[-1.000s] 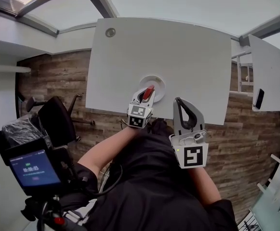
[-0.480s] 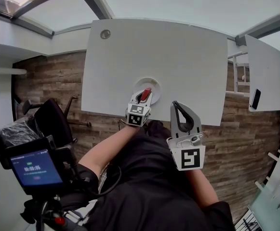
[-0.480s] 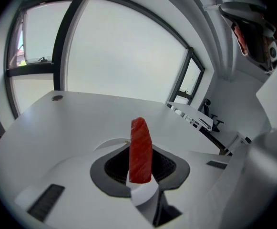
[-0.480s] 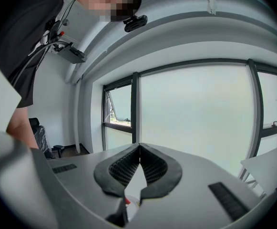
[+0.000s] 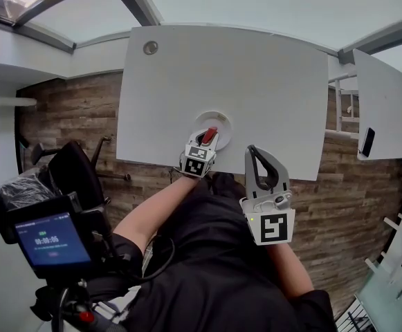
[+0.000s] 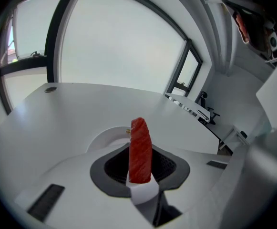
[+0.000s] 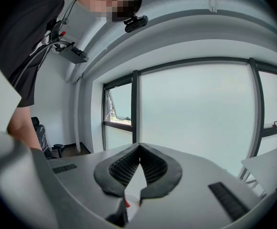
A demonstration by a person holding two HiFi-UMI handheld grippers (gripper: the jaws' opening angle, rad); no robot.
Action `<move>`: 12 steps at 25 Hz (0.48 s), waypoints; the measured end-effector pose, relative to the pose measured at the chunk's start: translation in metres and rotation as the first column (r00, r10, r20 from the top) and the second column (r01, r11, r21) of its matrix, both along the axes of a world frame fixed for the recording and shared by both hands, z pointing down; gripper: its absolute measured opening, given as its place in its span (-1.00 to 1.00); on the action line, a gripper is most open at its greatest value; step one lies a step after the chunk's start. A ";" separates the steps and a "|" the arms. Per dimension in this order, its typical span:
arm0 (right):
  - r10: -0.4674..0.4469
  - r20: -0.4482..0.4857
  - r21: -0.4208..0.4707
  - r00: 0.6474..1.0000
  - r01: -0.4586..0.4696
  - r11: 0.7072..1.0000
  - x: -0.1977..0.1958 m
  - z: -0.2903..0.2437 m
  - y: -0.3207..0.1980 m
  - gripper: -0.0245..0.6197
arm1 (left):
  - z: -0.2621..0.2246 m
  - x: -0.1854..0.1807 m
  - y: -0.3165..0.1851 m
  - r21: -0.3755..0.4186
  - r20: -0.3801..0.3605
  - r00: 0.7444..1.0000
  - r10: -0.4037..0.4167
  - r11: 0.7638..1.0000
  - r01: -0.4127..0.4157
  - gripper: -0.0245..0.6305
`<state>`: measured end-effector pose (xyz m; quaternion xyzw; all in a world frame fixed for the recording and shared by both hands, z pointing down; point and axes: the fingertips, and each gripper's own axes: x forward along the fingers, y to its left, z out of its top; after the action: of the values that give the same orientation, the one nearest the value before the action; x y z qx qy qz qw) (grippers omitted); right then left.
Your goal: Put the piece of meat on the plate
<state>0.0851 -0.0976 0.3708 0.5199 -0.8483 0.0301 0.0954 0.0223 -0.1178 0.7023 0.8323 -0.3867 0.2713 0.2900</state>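
Note:
A red slab of meat (image 5: 210, 134) stands upright between the jaws of my left gripper (image 5: 208, 141), which is shut on it. In the left gripper view the meat (image 6: 139, 149) sticks out past the dark pads (image 6: 169, 168). It hangs just above the near part of a round white plate (image 6: 102, 136). The plate (image 5: 221, 118) lies near the front edge of the white table (image 5: 256, 75). My right gripper (image 5: 251, 148) hovers at the table's front edge, right of the plate. Its tips (image 7: 139, 146) meet and hold nothing.
A round cable hole (image 5: 150, 47) marks the table's far left corner. A second white table (image 5: 387, 102) stands at the right with a dark phone (image 5: 367, 142) at its edge. A black office chair (image 5: 76, 171) and a screen on a stand (image 5: 52, 241) are at the left, over wooden floor.
My left gripper has sunk with the meat, closer to the plate. The right gripper has stayed where it was.

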 end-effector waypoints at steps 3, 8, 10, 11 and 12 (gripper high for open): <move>-0.007 -0.006 -0.005 1.000 0.007 1.000 -0.001 0.001 0.001 -0.90 | 0.001 0.007 0.001 -0.013 -0.027 1.000 0.013 1.000 -0.013 -0.64; -0.012 -0.014 -0.019 1.000 0.012 1.000 -0.003 0.003 0.005 -0.90 | 0.011 0.018 0.007 -0.055 -0.056 0.996 0.073 0.996 -0.076 -0.64; -0.008 -0.014 -0.019 1.000 0.008 1.000 -0.002 0.002 0.006 -0.90 | 0.019 0.018 0.011 -0.073 -0.031 0.995 0.097 0.992 -0.099 -0.64; -0.004 -0.014 -0.019 1.000 0.003 1.000 -0.002 0.002 0.006 -0.90 | 0.021 0.017 0.013 -0.076 -0.020 0.994 0.109 0.991 -0.110 -0.64; 0.001 -0.015 -0.022 1.000 -0.001 1.000 0.000 0.003 0.007 -0.90 | 0.022 0.017 0.014 -0.077 -0.014 0.993 0.118 0.990 -0.118 -0.64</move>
<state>0.0847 -0.0905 0.3740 0.5196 -0.8469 0.0354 0.1073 0.0398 -0.1039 0.7240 0.8431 -0.3246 0.2989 0.3075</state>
